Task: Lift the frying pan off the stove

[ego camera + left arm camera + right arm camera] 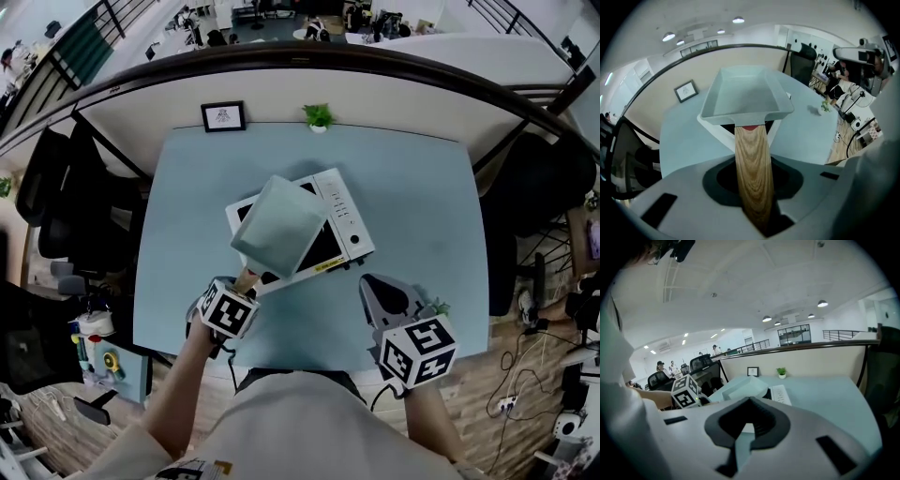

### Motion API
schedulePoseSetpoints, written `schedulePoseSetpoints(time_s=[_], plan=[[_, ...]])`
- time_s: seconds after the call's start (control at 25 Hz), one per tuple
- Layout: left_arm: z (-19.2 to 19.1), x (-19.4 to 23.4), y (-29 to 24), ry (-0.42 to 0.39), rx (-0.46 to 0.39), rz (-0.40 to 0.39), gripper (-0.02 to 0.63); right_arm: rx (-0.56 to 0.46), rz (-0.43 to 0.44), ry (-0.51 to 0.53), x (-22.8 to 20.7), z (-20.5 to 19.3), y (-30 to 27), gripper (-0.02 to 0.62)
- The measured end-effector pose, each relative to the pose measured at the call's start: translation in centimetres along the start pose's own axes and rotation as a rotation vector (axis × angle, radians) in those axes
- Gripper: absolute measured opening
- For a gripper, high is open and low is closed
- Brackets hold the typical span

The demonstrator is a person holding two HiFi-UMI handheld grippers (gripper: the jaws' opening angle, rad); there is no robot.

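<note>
The frying pan is square and pale teal, with a wooden handle. My left gripper is shut on that handle near the table's front edge. The pan hangs over the left part of the white stove and looks raised off its black cooktop. The handle runs straight out between the jaws of the left gripper. My right gripper rests at the front right of the table, jaws together with nothing in them. In the right gripper view the pan and stove lie beyond the right gripper.
The light blue table carries a framed picture and a small potted plant at its back edge. Another small plant stands by my right gripper. Black office chairs sit left of the table, and a curved partition runs behind it.
</note>
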State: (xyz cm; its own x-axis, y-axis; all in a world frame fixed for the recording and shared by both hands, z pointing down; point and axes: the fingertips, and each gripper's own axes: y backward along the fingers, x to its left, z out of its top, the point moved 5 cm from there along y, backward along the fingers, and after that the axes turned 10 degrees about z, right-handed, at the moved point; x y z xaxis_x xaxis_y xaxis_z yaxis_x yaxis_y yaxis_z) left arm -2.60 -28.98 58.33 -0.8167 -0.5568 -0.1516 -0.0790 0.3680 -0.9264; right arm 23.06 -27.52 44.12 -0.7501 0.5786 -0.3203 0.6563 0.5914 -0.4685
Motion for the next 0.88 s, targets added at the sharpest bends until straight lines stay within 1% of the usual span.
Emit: schedulePoseSetpoints(time_s=[0.08, 0.16, 0.24, 0.32, 0.48, 0.68, 0.76, 0.88], plan=[[0.7, 0.6, 1.9, 0.033, -0.068, 0.021, 0.112, -0.027, -0.015, 0.011, 0.0, 0.8, 0.8, 0.003], [1.8, 1.3, 4.2, 0.085, -0.141, 0.037, 0.112, -0.057, -0.032, 0.032, 0.1, 1.9, 1.7, 0.003], [2.8, 2.0, 6.8, 0.143, -0.217, 0.040, 0.112, -0.093, -0.053, 0.069, 0.5, 3.3, 2.9, 0.003], [3.9, 2.9, 9.5, 0.184, -0.304, 0.057, 0.112, -0.134, -0.074, 0.116, 1.1, 5.0, 4.1, 0.003], [6.4, 4.7, 14.9, 0.205, -0.462, 0.125, 0.112, -0.224, -0.094, 0.194, 2.9, 8.5, 6.4, 0.003], [8.6, 5.9, 20.3, 0.221, -0.650, 0.195, 0.112, -0.333, -0.099, 0.249, 5.3, 11.5, 8.3, 0.003], [9.0, 6.1, 21.9, 0.231, -0.711, 0.214, 0.112, -0.359, -0.117, 0.281, 6.0, 12.3, 8.9, 0.003], [8.8, 6.3, 23.9, 0.241, -0.779, 0.242, 0.112, -0.383, -0.135, 0.307, 6.8, 13.0, 9.9, 0.003]])
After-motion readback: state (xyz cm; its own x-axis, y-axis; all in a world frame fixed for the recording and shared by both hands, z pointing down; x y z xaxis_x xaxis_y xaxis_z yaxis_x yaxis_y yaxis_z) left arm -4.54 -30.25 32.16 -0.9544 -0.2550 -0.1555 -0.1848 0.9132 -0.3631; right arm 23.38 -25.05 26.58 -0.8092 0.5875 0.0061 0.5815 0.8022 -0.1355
